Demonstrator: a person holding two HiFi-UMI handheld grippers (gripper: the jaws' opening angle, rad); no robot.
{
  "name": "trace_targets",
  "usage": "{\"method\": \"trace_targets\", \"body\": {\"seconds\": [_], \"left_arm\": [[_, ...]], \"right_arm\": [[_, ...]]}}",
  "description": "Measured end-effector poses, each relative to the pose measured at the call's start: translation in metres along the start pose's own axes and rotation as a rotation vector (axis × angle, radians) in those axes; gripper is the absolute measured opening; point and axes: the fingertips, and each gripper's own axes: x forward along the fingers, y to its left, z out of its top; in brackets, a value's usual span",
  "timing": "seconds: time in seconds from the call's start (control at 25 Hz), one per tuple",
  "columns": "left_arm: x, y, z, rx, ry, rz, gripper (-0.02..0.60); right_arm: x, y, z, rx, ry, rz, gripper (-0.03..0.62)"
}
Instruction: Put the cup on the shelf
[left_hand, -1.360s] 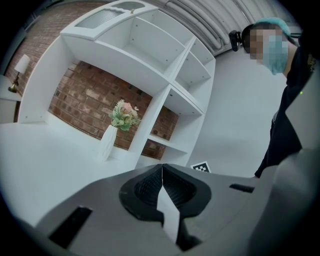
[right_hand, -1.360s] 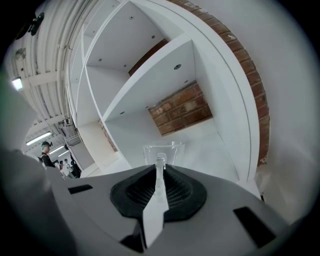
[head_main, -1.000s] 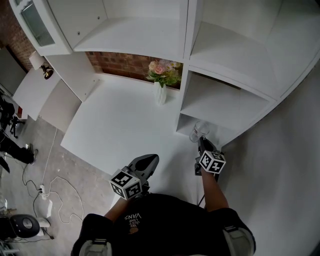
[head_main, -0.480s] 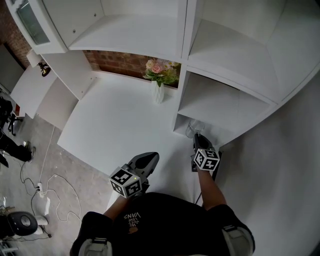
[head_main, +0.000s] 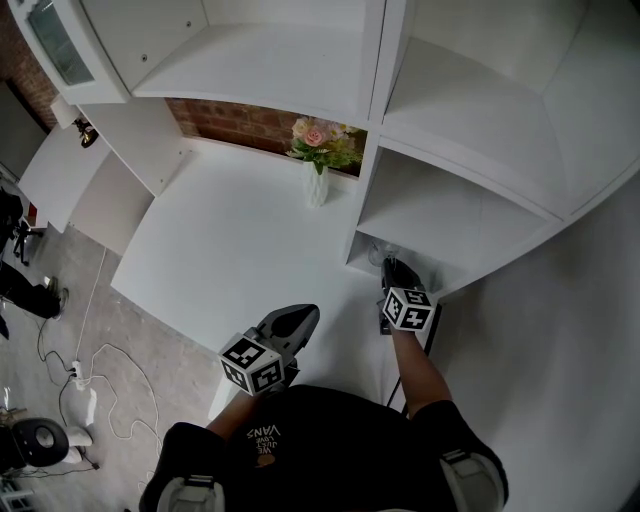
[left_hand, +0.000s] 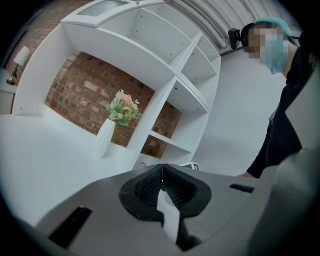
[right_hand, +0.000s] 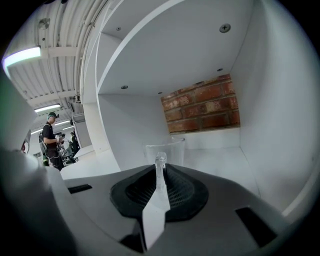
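Cup (right_hand: 169, 149): clear glass, handled, upright inside the lowest shelf compartment (right_hand: 222, 156), its handle pinched in your right gripper (right_hand: 160, 163), whose jaws have just eased wider; your left gripper (left_hand: 161, 171) has its jaws together, empty.

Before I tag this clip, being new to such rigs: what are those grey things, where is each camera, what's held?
No robot: a person holds a hand-held gripper in each hand. One camera sits on the head, looking down; one rides each gripper. The left hand-held gripper is shut, empty. The right hand-held gripper pinches the handle of the clear cup inside the shelf; its jaws just eased open slightly. A vase of flowers stands on the white table.
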Motion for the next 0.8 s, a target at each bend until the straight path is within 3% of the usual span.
{"method": "trace_targets", "body": {"seconds": [0.8], "left_arm": [[0.013, 0.013, 0.002, -0.008, 0.013, 0.002, 0.008]], "right_arm": [[0.057, -0.004, 0.009, 0.008, -0.004, -0.029, 0.054]]}}
